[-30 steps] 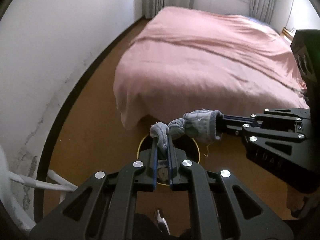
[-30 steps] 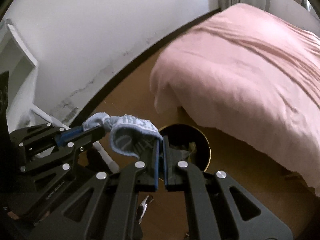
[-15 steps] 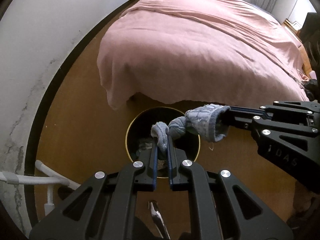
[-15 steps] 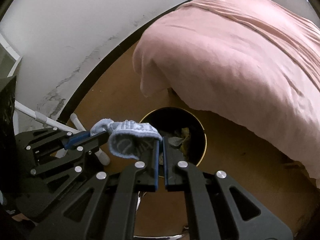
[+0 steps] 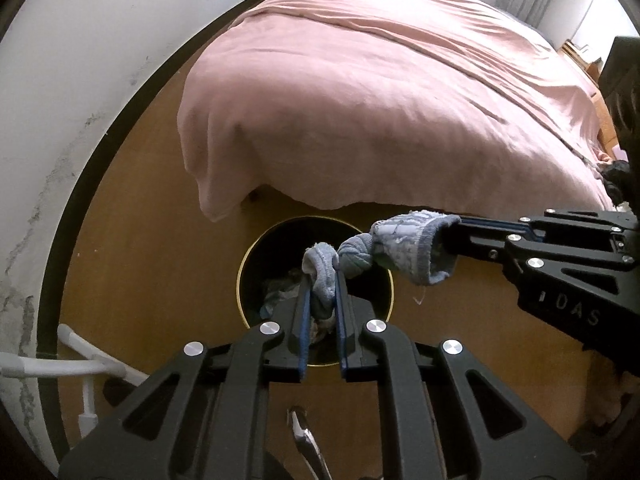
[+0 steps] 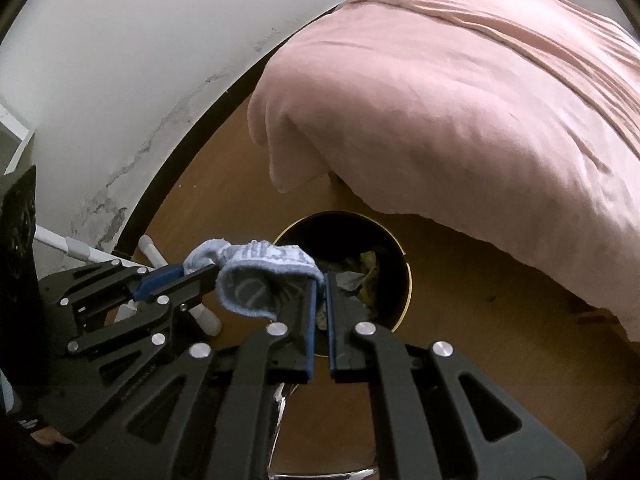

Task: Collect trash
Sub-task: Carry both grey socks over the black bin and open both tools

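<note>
A pale blue-grey sock (image 5: 394, 246) (image 6: 260, 276) hangs stretched between both grippers, just above a round black bin with a gold rim (image 5: 248, 264) (image 6: 406, 276) on the floor. My left gripper (image 5: 322, 276) is shut on the sock's toe end. In the right wrist view this gripper (image 6: 200, 272) comes in from the left. My right gripper (image 6: 320, 280) is shut on the sock's cuff; in the left wrist view it (image 5: 456, 232) reaches in from the right. Crumpled paper and wrappers (image 6: 360, 276) lie inside the bin.
A bed under a pink cover (image 5: 380, 92) (image 6: 480, 100) overhangs the brown floor just behind the bin. A white wall with a dark skirting board (image 5: 104, 136) runs along the left. White tube legs (image 5: 80, 364) (image 6: 156, 256) stand near the wall.
Both grippers have sunk with the sock toward the bin, which now looks larger and fills more of each view. Both grips on the sock are unchanged.
</note>
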A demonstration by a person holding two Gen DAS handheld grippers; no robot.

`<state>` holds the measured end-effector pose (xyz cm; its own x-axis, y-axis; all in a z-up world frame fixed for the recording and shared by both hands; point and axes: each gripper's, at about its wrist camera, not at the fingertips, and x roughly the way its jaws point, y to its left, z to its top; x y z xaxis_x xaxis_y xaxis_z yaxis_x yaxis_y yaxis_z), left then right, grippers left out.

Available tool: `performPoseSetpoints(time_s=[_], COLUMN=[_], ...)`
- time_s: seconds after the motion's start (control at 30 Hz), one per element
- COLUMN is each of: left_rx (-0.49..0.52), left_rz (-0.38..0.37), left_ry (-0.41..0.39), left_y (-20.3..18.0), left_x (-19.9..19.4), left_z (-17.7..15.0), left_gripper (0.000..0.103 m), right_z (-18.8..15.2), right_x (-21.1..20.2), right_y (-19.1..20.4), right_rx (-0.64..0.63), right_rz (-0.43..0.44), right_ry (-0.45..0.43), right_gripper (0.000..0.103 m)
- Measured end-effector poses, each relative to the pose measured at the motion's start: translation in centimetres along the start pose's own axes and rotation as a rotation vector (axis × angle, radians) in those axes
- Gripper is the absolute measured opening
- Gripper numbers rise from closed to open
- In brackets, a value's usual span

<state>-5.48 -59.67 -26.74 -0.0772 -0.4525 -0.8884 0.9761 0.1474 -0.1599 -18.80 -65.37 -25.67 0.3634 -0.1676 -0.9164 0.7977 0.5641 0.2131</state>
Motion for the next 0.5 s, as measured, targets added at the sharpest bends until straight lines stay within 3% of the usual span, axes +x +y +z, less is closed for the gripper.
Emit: performPoseSetpoints(time_s=[0.13,0.27,0.33,0.37,0.4,0.5], left_rx=[-0.003,-0.001,0.003,0.001,-0.003,-0.013], left_rz=[-0.010,-0.006,0.000,0.002,0.003,0.006], left_ry=[0.022,0.014,0.007,0.008,0.009,0.015], left_y=[0.11,0.04,-0.01,0.04,0.13,0.53], left_x=[0.65,0.75,0.69,0.69,0.69,0.69], left_z=[-0.09,-0.17,-0.15,-0.19,-0.19,-0.35], left_gripper=[0.014,0.051,0.052,0.052,0.052,0.052], right_z=[-0.06,0.02,-0.01,0.05,0.09,0.30], right_x=[0.26,0.23,0.04,-0.10,-0.31,-0.55], right_y=[-0.60,-0.89,-1.01,-1.02,-0.98,-0.90], right_rx=[0.033,0.045,0.049,0.049,0.048,0.044], right_rz=[0.021,0.018,0.015,0.012,0.008,0.020], right_ry=[0.011,0.008,-0.003,-0.015,-0.034,-0.040], right_gripper=[0.005,0.009,0.036,0.065,0.071,0.070])
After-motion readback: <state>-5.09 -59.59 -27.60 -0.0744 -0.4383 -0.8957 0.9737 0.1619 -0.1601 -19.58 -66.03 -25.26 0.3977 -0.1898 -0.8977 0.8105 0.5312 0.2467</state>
